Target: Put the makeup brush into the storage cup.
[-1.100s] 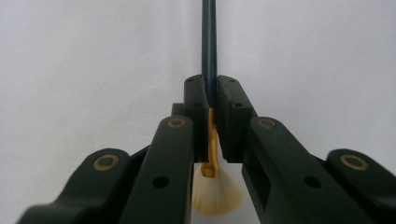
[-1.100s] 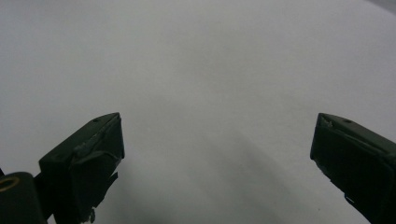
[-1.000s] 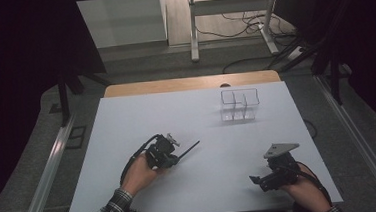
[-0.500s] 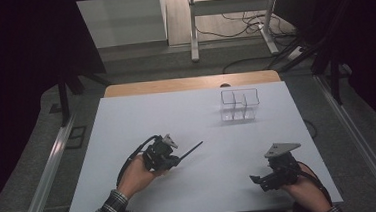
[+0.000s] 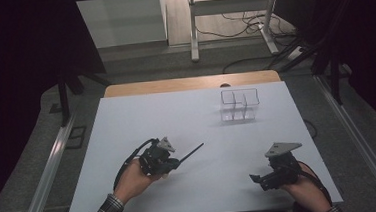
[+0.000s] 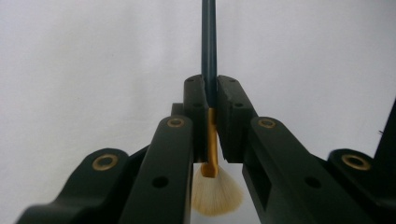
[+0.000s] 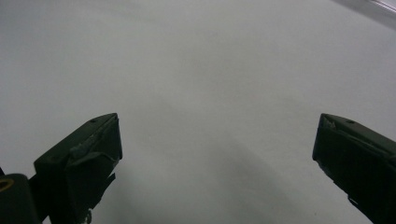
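Note:
My left gripper (image 5: 175, 162) is shut on a makeup brush (image 5: 191, 151) with a thin dark handle that sticks out to the upper right over the white table (image 5: 176, 117). In the left gripper view the left gripper (image 6: 211, 98) pinches the brush (image 6: 208, 42) at its gold ferrule, with the pale fan of bristles below the pads. My right gripper (image 5: 257, 180) hovers near the table's front right edge, held by a hand, open with nothing between its fingers. The right gripper view shows the right gripper (image 7: 219, 140) with jaws wide apart over bare white surface.
A clear plastic organiser (image 5: 239, 104) with several compartments stands at the back right of the table. A wooden strip (image 5: 189, 83) runs along the table's far edge. Metal rails (image 5: 45, 171) flank both sides; a desk frame and cables lie beyond.
My left gripper has lifted slightly and drifted with the brush still in it. The right gripper has stayed where it was.

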